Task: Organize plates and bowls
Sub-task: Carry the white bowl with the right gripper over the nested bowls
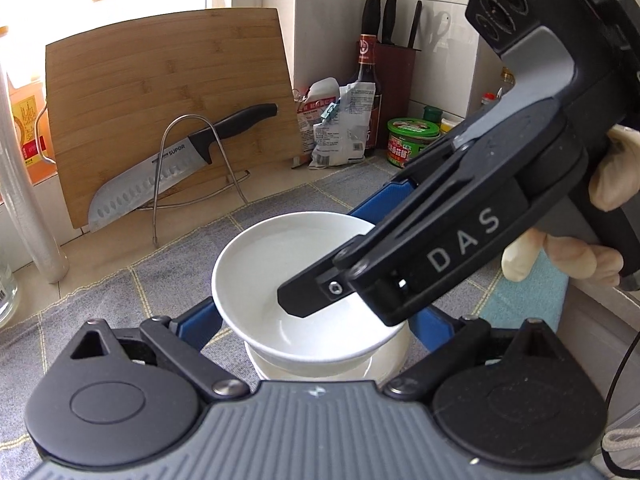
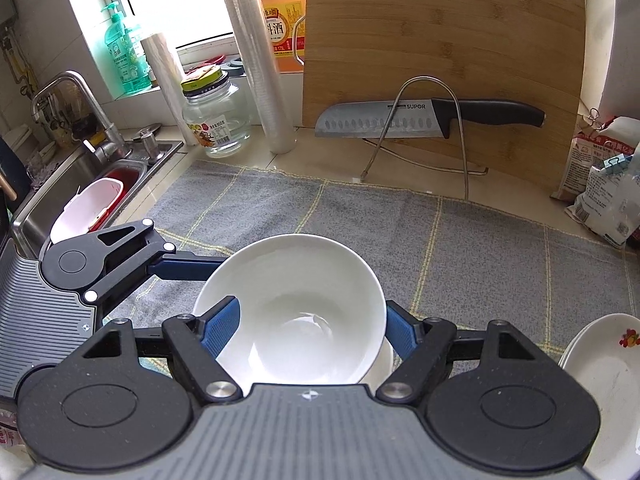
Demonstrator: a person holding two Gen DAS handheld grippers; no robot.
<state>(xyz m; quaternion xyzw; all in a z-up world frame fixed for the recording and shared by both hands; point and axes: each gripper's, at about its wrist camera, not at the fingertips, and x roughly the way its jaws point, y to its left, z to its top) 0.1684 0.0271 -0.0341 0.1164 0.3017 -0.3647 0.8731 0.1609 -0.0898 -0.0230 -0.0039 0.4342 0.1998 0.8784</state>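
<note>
Right jaws: right gripper (image 2: pixel 311 306) spread wide, one blue pad over the inside of the white bowl (image 2: pixel 296 276), the other just outside the opposite rim; no clamp on the wall visible.
Left jaws: left gripper (image 1: pixel 318 312) also wide apart, a finger on either side of the same bowl at its rim; cannot tell whether the pads press or merely flank.
Bowl's place: tilted, close in front of both cameras, sitting in or just over a second white dish (image 1: pixel 320 372) on the grey checked mat (image 2: pixel 400 232).
Bowl's contents: nothing inside, only a glossy glazed well.
Handling: probably ceramic, so stiff, fairly heavy, smooth enough to slip, apt to chip if knocked against the dish below.
Where to hold: likely best across the full width under the flared rim, or pinching one wall, inside and outside.
Flowered plates (image 2: pixel 600 360): stacked at the mat's right edge, bare apart from faint smears.
Sink (image 2: pixel 24 220): a red tub and a white container tipped inside.
Glass jar (image 2: pixel 216 120): lidded and clear; contents, if any, not discernible.
Knife (image 2: pixel 400 120): resting on a wire stand against the cutting board (image 2: pixel 440 40), well apart from the bowl.
</note>
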